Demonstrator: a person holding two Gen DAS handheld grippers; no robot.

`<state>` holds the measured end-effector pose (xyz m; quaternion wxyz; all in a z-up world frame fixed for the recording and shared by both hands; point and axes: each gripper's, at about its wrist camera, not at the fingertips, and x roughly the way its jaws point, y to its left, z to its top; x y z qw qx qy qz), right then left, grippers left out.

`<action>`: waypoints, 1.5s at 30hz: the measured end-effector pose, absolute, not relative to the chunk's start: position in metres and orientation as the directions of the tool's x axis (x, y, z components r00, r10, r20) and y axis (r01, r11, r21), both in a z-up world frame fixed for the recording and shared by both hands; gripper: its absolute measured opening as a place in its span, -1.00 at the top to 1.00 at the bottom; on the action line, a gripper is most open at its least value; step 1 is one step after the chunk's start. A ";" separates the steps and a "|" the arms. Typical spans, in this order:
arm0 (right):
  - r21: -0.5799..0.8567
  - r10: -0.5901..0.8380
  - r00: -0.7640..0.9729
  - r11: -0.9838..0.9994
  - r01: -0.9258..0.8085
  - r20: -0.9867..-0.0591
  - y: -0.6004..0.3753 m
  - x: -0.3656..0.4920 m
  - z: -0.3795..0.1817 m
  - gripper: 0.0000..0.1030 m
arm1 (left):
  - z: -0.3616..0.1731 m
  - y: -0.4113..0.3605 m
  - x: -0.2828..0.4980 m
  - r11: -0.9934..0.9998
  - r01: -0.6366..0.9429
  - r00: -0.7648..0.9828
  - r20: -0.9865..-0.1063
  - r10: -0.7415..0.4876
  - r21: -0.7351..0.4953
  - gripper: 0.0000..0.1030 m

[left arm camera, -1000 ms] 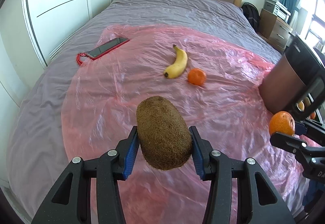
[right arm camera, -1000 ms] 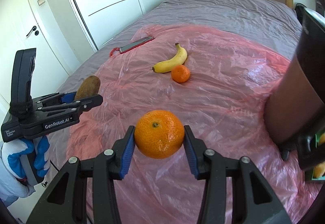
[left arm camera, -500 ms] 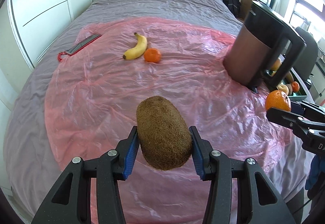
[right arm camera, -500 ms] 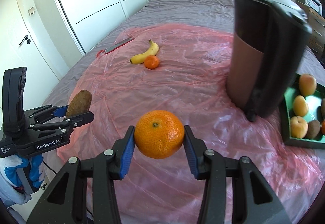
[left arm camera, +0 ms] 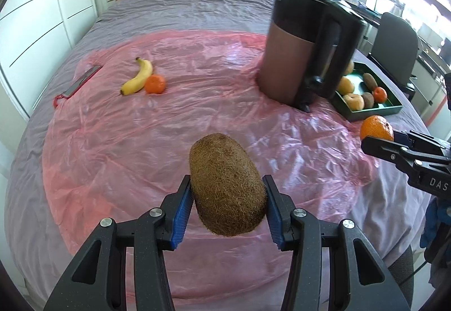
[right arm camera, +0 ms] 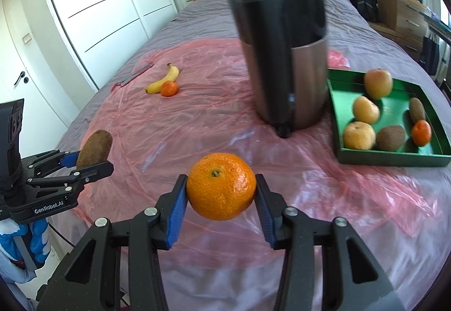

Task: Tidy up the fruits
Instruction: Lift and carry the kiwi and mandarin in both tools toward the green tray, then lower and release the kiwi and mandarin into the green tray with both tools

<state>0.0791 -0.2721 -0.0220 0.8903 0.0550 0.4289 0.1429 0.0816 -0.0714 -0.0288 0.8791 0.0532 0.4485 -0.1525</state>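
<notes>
Up close, a fuzzy brown kiwi (left arm camera: 227, 187) is clamped between the blue pads of the left tool (left arm camera: 227, 202), held above a pink plastic sheet (left arm camera: 141, 142) spread over a grey bed (left arm camera: 183, 4). An orange mandarin (right arm camera: 221, 186) is gripped the same way in the right tool (right arm camera: 221, 199). Farther back, a banana (left arm camera: 138, 76) is seen touching a second mandarin (left arm camera: 154, 84). A dark kettle (right arm camera: 284, 57) is placed just beside a green tray (right arm camera: 389, 159) holding more fruit at the right.
</notes>
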 end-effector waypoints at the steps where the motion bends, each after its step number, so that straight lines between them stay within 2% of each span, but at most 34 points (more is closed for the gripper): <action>1: 0.222 0.296 0.597 0.955 -0.197 -0.746 -0.280 0.077 -0.021 -0.46 | -0.028 -0.078 0.081 0.943 0.329 0.547 -0.806 -0.227 -0.042 0.17; 16: 0.192 0.155 0.673 0.981 -0.021 -0.723 -0.409 0.071 -0.011 -0.46 | -0.021 -0.221 0.077 0.829 0.555 0.446 -0.820 -0.360 -0.062 0.17; 27: 0.115 -0.005 0.709 0.986 0.122 -0.705 -0.514 0.116 -0.009 -0.46 | -0.007 -0.348 0.144 0.750 0.656 0.422 -0.788 -0.449 -0.077 0.17; 37: 0.031 -0.149 0.675 0.969 0.246 -0.723 -0.590 0.173 -0.036 -0.46 | -0.033 -0.434 0.220 0.763 0.645 0.425 -0.808 -0.407 -0.046 0.17; 45: 0.046 -0.154 0.648 0.958 0.282 -0.746 -0.613 0.188 -0.070 -0.47 | -0.067 -0.462 0.243 0.773 0.634 0.414 -0.842 -0.345 -0.004 0.17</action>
